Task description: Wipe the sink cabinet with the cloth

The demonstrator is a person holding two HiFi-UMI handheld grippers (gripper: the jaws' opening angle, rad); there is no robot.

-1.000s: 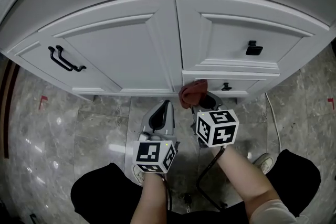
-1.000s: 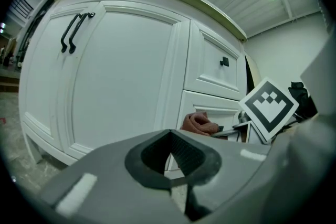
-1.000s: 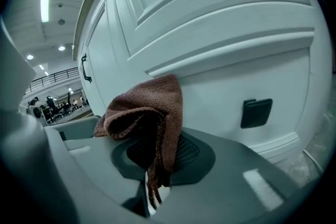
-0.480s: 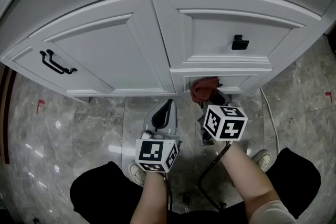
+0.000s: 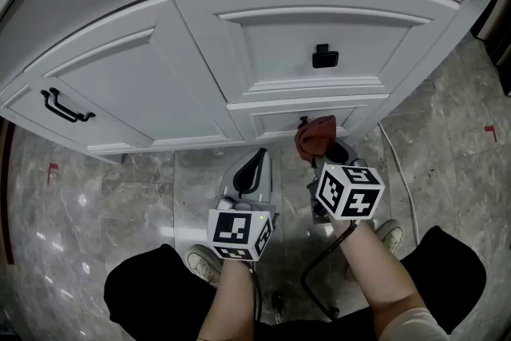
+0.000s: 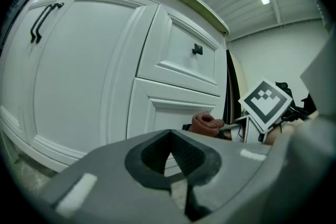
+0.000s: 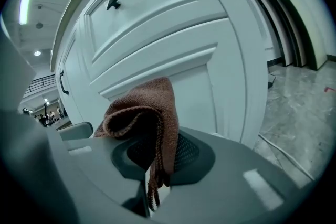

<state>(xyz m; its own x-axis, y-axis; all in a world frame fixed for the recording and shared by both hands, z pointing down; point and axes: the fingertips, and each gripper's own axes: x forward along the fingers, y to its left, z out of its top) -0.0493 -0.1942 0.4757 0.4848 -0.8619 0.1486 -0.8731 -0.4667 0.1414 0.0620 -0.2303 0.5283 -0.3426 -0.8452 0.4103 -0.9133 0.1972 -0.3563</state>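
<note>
**A:** What do you see looking down?

**B:** The white sink cabinet (image 5: 200, 68) curves across the top, above a grey marble floor (image 5: 96, 196). My right gripper (image 5: 323, 154) sits low at the cabinet's right part. The red-brown cloth (image 5: 315, 136) is bunched at its tip, right in front of the lower drawer (image 5: 275, 122). From here I cannot tell whether the cloth touches the drawer front. My left gripper (image 5: 257, 160) hangs just beside the right one, to its left, over the floor near the cabinet's base.

**A:** And along the left gripper?

**B:** My jaws are together with nothing between them. Past them stands the cabinet front. The door (image 6: 79, 71) with its black handle (image 6: 42, 21) is to the left. The upper drawer (image 6: 181, 55) with a small black knob (image 6: 197, 49) is to the right. The cloth shows low at the right, in front of the lower drawer, with the right gripper's marker cube (image 6: 266, 104) beside it.

**A:** And along the right one?

**B:** My jaws are closed on the cloth. A fold of it is pinched between them and a loose edge hangs down in the slit. The rest stands up in a rumpled lump above the jaws. Behind the cloth is the lower drawer's flat panel, very near. A thin cable (image 7: 274, 147) lies on the floor at the right.
</note>
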